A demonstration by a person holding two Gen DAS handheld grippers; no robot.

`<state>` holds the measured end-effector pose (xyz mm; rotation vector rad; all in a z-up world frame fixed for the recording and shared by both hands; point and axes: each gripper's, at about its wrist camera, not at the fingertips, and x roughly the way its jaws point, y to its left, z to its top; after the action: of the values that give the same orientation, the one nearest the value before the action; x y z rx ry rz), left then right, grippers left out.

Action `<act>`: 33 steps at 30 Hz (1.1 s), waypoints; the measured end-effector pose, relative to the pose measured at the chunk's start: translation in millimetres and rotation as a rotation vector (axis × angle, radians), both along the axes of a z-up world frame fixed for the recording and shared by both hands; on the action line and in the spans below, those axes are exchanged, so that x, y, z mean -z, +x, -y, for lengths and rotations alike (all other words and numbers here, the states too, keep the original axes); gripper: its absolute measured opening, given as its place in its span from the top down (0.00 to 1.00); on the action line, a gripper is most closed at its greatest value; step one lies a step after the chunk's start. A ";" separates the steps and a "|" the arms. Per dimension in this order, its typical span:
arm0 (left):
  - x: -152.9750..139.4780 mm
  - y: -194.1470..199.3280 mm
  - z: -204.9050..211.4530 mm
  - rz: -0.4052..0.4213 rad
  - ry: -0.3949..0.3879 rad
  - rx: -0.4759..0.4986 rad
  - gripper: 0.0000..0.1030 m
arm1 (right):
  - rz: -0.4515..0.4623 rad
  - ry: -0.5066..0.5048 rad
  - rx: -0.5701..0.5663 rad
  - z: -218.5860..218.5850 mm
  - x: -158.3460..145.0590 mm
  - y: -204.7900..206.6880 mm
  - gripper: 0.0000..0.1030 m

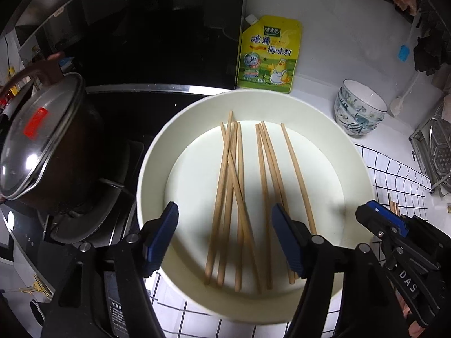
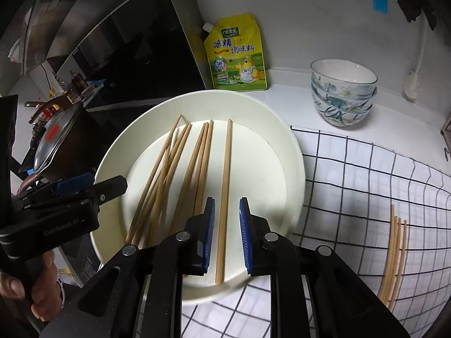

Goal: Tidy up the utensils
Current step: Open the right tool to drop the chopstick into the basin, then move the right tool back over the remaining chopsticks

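Several wooden chopsticks (image 1: pixel 234 197) lie in a round cream tray (image 1: pixel 157 146), also seen in the right wrist view (image 2: pixel 290 152). My left gripper (image 1: pixel 225 211) is open above the tray's near side, straddling the left bunch without touching it. My right gripper (image 2: pixel 227 205) is open, its blue pads on either side of a single chopstick (image 2: pixel 225 191) at the right of the tray; it also shows in the left wrist view (image 1: pixel 377 214). Several chopsticks (image 2: pixel 394 256) lie together on the checked cloth at the right.
A lidded pot (image 1: pixel 42 140) stands on the black stove at the left. A yellow seasoning pouch (image 1: pixel 267 53) leans on the wall behind the tray. Stacked floral bowls (image 2: pixel 342 93) stand at the right back. A metal rack (image 1: pixel 434 155) is at the far right.
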<state>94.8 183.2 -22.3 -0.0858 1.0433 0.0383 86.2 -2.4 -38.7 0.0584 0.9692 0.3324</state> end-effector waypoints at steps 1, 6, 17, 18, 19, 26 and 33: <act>-2.5 -1.4 1.2 0.005 0.005 0.001 0.34 | 0.007 -0.002 -0.005 1.3 -3.6 -3.6 0.82; -13.2 -9.2 8.8 0.027 0.006 0.002 0.32 | 0.027 -0.003 -0.001 10.6 -13.5 -11.8 0.80; -20.1 -18.2 22.6 0.040 -0.009 0.034 0.31 | 0.054 0.028 0.057 34.3 -22.1 -24.6 0.78; -19.9 -18.8 23.8 0.039 -0.009 0.038 0.30 | 0.055 0.037 0.066 37.0 -22.1 -26.2 0.78; -19.4 -18.6 24.9 0.037 -0.011 0.040 0.30 | 0.055 0.041 0.072 38.6 -22.2 -27.6 0.78; -20.0 -20.4 36.4 0.041 -0.010 0.059 0.30 | 0.064 0.047 0.096 51.9 -23.5 -35.6 0.77; -22.5 -25.8 64.0 0.044 0.001 0.099 0.29 | 0.071 0.062 0.141 84.5 -24.0 -48.0 0.76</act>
<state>69.0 119.2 0.3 -0.0340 1.0024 -0.0529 38.2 -86.9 -14.7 0.1694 0.8790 0.2327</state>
